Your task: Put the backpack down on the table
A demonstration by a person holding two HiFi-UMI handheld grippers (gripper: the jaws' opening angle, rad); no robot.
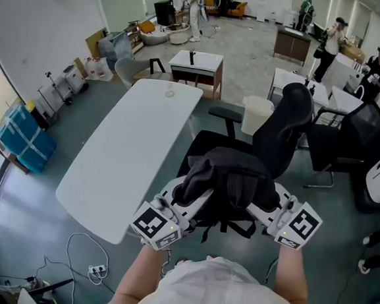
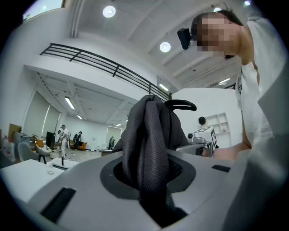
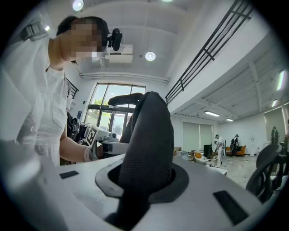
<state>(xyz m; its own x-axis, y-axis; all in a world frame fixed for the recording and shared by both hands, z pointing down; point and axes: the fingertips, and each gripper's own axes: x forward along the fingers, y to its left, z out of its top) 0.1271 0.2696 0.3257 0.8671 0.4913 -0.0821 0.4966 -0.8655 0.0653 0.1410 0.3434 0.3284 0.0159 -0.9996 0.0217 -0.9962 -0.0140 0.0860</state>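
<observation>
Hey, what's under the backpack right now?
The backpack, gripped by left claw and right claw, hangs beside the table; a black chair shows past it. Directly underneath is covered.

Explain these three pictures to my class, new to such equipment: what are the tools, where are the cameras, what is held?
A person holds a two-jaw gripper in each hand. The wide picture comes from a camera on the person's head, looking down; the other two come from cameras riding on the grippers. The left gripper and right gripper are each clamped on fabric of the black backpack, held in the air beside the white table, not yet on it.
</observation>
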